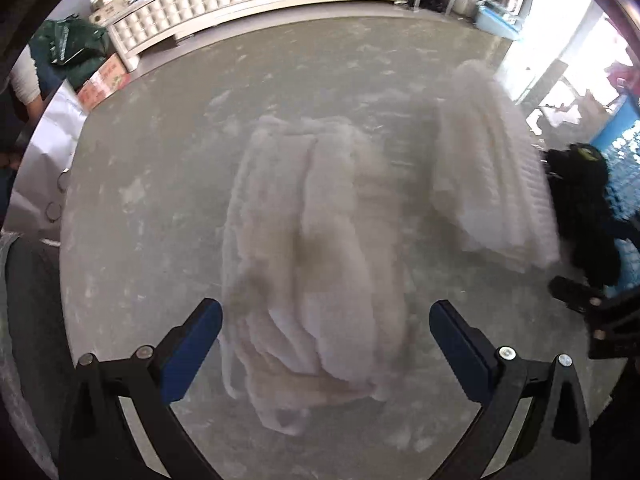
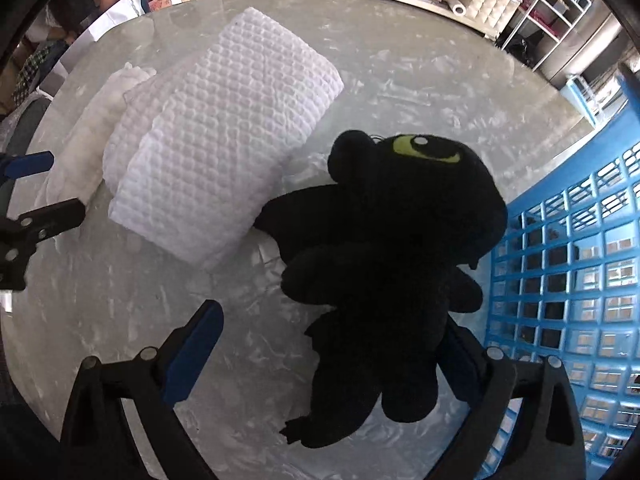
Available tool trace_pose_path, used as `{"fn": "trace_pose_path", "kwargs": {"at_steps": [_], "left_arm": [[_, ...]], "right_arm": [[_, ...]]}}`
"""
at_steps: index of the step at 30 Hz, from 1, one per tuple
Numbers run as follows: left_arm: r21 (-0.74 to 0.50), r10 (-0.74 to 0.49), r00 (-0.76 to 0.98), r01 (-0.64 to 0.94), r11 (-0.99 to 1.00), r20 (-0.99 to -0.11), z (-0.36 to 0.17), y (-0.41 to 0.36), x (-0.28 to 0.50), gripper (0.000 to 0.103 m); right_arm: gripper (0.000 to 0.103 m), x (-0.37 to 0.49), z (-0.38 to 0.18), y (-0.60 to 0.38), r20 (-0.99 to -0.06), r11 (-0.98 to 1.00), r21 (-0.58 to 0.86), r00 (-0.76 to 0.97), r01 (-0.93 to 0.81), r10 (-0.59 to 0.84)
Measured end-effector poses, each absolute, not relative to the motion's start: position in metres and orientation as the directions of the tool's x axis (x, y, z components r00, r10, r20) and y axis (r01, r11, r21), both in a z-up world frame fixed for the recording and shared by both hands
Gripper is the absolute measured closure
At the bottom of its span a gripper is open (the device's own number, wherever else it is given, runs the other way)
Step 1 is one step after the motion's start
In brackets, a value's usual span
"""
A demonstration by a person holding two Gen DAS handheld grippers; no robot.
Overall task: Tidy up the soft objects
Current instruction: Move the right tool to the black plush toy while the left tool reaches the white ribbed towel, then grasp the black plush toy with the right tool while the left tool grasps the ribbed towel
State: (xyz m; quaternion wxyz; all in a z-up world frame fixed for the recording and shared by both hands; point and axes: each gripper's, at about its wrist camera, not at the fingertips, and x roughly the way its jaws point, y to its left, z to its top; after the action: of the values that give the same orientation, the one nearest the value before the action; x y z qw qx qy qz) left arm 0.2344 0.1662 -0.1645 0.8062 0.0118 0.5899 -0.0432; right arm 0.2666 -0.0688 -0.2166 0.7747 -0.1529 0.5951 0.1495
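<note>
Bench point(image 2: 400, 80): 2 white towels point(image 2: 224, 132) point(image 1: 308, 260), 1 black plush point(image 2: 392, 264), 1 blue basket point(image 2: 568, 280). Both my fingers spread, left gripper point(image 1: 326, 334) and right gripper point(image 2: 332, 344) gripping nothing.

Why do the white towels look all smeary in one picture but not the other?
Left wrist view: motion blur smears the fluffy towel and waffle towel; window glare whites out the upper right. Right wrist view: sharp, the waffle towel's bumps and the black plush toy are clear; fisheye bends the table edge.

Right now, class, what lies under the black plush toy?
The grey table shows around the toy. Its wing tip touches the waffle towel. The patch directly under it is covered.
</note>
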Motion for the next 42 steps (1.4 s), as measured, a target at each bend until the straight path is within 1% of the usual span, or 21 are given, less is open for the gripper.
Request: {"fn": "trace_pose_path", "kwargs": {"at_steps": [2,5,7,11,14,15,16,19,22,23,24,25,26,27,28,30,32,34,42], "left_arm": [[-0.017,-0.033,0.289,0.056,0.998,-0.957,-0.170,0.169,0.239,0.000],[-0.043,-0.051,0.278,0.035,0.998,-0.959,-0.176,0.177,0.247,0.000],[-0.030,-0.041,0.288,0.041,0.999,-0.957,-0.177,0.176,0.250,0.000],[0.006,-0.011,0.296,0.055,0.998,-0.955,-0.182,0.173,0.259,0.000],[0.002,-0.011,0.291,0.044,0.999,-0.957,-0.183,0.172,0.263,0.000],[0.001,-0.009,0.289,0.035,0.999,-0.957,-0.183,0.173,0.264,0.000],[0.001,-0.008,0.289,0.032,0.999,-0.957,-0.182,0.169,0.262,0.000],[0.002,-0.004,0.288,0.021,1.000,-0.957,-0.180,0.163,0.256,0.000],[0.004,-0.009,0.276,0.044,0.999,-0.961,-0.180,0.160,0.252,0.008],[0.002,-0.015,0.278,0.060,0.998,-0.961,-0.178,0.158,0.250,0.015],[0.001,-0.020,0.277,0.077,0.997,-0.961,-0.177,0.156,0.247,0.024],[0.001,-0.025,0.273,0.095,0.995,-0.962,-0.176,0.152,0.244,0.029],[0.001,-0.029,0.272,0.109,0.994,-0.962,-0.175,0.150,0.240,0.039],[-0.001,-0.033,0.273,0.119,0.993,-0.961,-0.172,0.148,0.237,0.047],[0.000,-0.035,0.275,0.124,0.992,-0.961,-0.170,0.147,0.234,0.050],[-0.003,-0.037,0.275,0.125,0.992,-0.961,-0.167,0.147,0.231,0.061],[-0.008,-0.043,0.278,0.126,0.992,-0.960,-0.166,0.148,0.228,0.066],[-0.015,-0.049,0.276,0.123,0.992,-0.960,-0.164,0.152,0.225,0.068],[0.015,-0.013,0.251,0.110,0.994,-0.968,-0.160,0.148,0.198,0.068]], "right_arm": [[0.007,0.270,-0.217,-0.069,-0.968,0.911,-0.054,0.245,-0.409,0.053],[0.013,0.276,-0.217,-0.075,-0.969,0.915,-0.031,0.238,-0.403,0.072],[0.018,0.282,-0.213,-0.085,-0.969,0.916,-0.009,0.230,-0.401,0.092],[0.023,0.290,-0.210,-0.090,-0.968,0.915,0.000,0.230,-0.404,0.101],[0.037,0.291,-0.207,-0.091,-0.965,0.910,0.001,0.239,-0.415,0.109],[0.045,0.292,-0.204,-0.091,-0.964,0.909,0.001,0.240,-0.417,0.111],[0.050,0.292,-0.203,-0.091,-0.964,0.908,0.002,0.241,-0.419,0.113],[0.050,0.285,-0.203,-0.094,-0.963,0.904,-0.001,0.244,-0.428,0.115],[0.053,0.283,-0.203,-0.097,-0.961,0.904,0.002,0.249,-0.427,0.120],[0.054,0.283,-0.203,-0.098,-0.961,0.904,0.002,0.250,-0.428,0.120],[0.055,0.281,-0.203,-0.099,-0.961,0.903,0.002,0.250,-0.429,0.121],[0.056,0.272,-0.202,-0.096,-0.960,0.902,0.001,0.252,-0.431,0.121],[0.056,0.271,-0.202,-0.097,-0.960,0.901,0.000,0.253,-0.434,0.121],[0.057,0.265,-0.202,-0.095,-0.960,0.900,-0.003,0.254,-0.435,0.120],[0.058,0.261,-0.203,-0.095,-0.960,0.900,-0.003,0.253,-0.436,0.119],[0.059,0.254,-0.202,-0.096,-0.960,0.901,-0.004,0.253,-0.433,0.118],[0.059,0.249,-0.201,-0.098,-0.960,0.903,-0.008,0.256,-0.429,0.113],[0.060,0.241,-0.194,-0.095,-0.960,0.906,-0.003,0.256,-0.422,0.116],[0.060,0.218,-0.173,-0.110,-0.954,0.907,-0.018,0.279,-0.421,0.111]]}}
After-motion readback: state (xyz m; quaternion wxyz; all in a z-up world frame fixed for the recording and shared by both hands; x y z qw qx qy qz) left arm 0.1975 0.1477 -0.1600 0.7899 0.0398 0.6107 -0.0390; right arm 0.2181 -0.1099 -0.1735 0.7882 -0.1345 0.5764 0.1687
